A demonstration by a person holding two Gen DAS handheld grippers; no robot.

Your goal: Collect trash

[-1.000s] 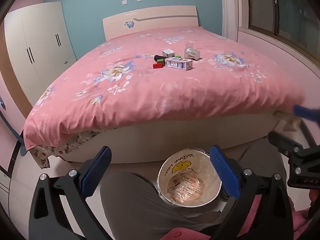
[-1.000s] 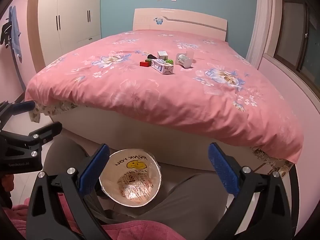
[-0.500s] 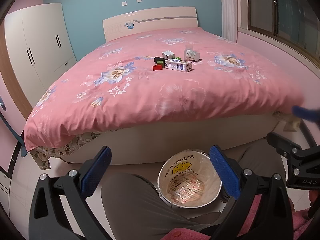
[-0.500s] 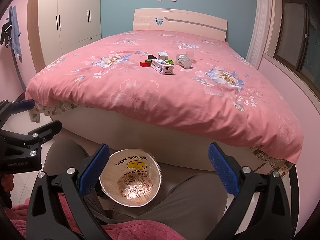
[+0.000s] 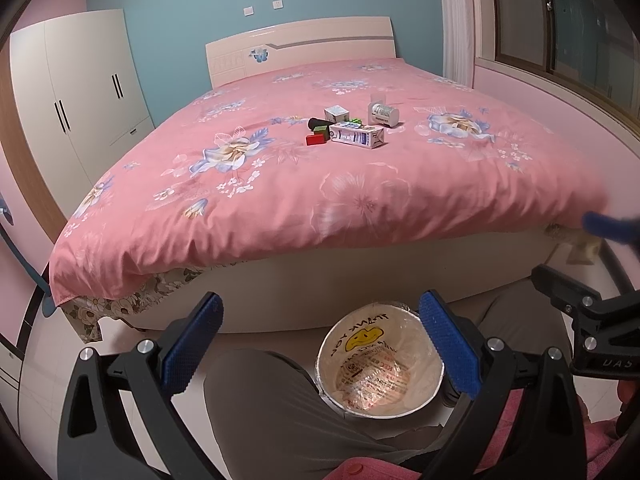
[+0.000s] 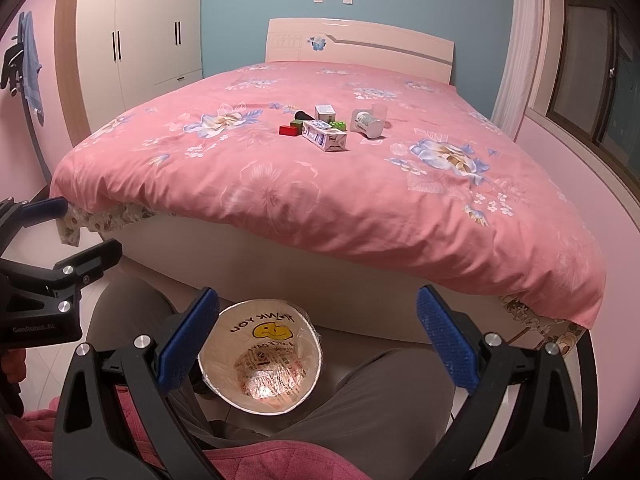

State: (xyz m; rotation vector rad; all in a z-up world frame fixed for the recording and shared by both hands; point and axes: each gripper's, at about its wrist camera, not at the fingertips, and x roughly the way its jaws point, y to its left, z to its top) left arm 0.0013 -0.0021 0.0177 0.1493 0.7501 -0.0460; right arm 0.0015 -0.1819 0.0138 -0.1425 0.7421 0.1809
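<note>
A cluster of small items lies mid-bed on the pink floral cover: a white and blue carton, a red block, a small white box, a tipped-over cup, and a black object. A bin lined with a smiley-face bag stands on the floor between a person's knees. My left gripper and right gripper both hang open and empty above the bin, well short of the bed items.
The bed fills the middle of the room, its edge overhanging near the bin. White wardrobes stand at the left. A window ledge runs along the right. A person's grey trouser legs flank the bin.
Both views have shifted very slightly; the grippers stay open and the items on the bed have not moved.
</note>
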